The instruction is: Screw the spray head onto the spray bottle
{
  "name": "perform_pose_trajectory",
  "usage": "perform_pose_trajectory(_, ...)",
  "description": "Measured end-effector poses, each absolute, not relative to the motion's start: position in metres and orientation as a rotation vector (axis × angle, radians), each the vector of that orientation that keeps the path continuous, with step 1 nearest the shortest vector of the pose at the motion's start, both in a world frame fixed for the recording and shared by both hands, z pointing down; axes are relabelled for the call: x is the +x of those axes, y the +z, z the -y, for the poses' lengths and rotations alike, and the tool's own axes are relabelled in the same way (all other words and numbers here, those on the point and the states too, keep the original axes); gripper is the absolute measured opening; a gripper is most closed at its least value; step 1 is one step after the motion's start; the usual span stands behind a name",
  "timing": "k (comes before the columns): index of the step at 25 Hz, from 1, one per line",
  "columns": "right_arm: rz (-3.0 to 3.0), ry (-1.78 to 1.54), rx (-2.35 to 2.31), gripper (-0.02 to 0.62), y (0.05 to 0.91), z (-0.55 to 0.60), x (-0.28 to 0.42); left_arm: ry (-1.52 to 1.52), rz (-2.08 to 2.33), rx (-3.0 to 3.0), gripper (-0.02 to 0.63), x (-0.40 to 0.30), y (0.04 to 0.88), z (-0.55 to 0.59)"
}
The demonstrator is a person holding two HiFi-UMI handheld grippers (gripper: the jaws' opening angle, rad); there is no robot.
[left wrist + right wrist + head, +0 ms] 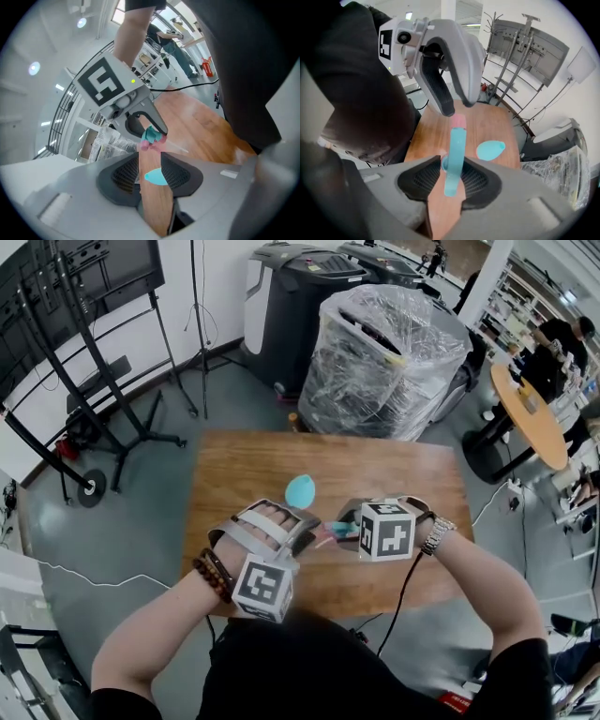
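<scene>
Spray head [454,150]: teal plastic, judged light and stiff, clenched above the desk [394,474] in the right claw [452,169]. Spray bottle [300,490]: lies on the desk, probably light and slippery; best gripped mid-body. Left claw [150,172]: released, empty.

Black short-sleeved top [309,671]. Dark beaded bracelet [214,574] on left wrist; metal-link watch [437,535] on right. Grey left tongs [151,172] and right tongs [451,180], black ribbed pads, each bearing a white cube printed with black squares. Black cable [403,596] leaves right tongs.
</scene>
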State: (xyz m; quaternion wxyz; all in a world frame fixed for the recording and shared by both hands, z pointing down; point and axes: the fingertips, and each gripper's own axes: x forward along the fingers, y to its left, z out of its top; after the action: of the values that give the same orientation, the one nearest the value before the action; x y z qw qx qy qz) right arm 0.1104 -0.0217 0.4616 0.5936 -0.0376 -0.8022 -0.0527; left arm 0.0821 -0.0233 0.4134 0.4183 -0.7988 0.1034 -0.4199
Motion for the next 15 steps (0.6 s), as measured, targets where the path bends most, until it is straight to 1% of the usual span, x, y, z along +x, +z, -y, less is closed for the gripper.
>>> perform_pose_trajectory(6,1.891,-0.099,-0.012,0.124,0.451,0.037,0.119,-1.054,-0.425,-2.305,0.170,0.057,0.422,0.051)
perform_pose_trajectory(15,1.921,-0.114,0.081,0.124,0.432,0.060,0.115,-1.040,-0.589,-2.632,0.175,0.045,0.445,0.084)
